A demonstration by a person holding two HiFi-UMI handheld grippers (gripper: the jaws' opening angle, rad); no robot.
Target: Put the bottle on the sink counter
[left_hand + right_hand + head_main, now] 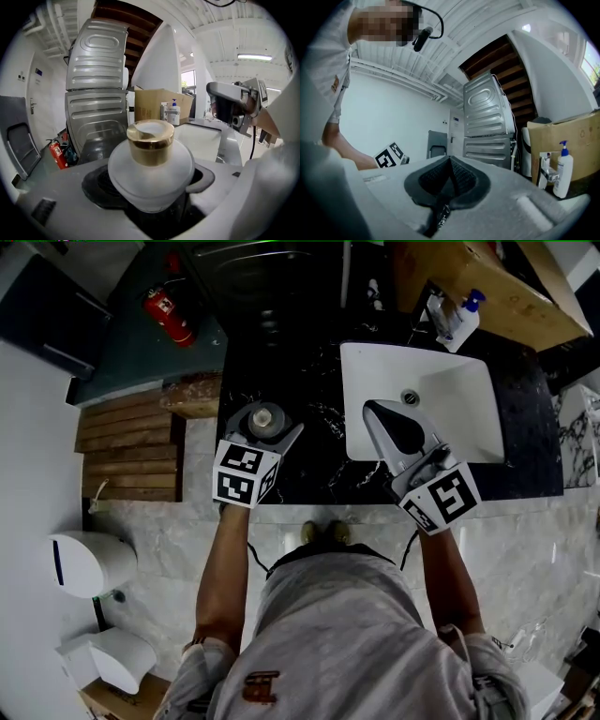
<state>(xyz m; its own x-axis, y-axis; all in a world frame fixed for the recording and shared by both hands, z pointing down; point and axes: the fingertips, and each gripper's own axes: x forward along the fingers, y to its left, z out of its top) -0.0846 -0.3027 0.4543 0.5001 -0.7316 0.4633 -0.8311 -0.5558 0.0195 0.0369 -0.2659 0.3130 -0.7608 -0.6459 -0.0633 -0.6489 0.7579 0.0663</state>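
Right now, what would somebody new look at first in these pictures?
A frosted bottle with a gold cap sits in the left gripper, over the black counter left of the white sink. The right gripper is shut and empty over the sink's front. A red fire extinguisher sits far left of the counter.

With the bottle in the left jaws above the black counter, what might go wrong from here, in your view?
1. The left gripper holds the frosted white round bottle with a gold cap by its curved, smooth body; it may slip or tilt on touchdown.
2. It appears close to the left edge of the black marble counter; set down there, it could tip off.
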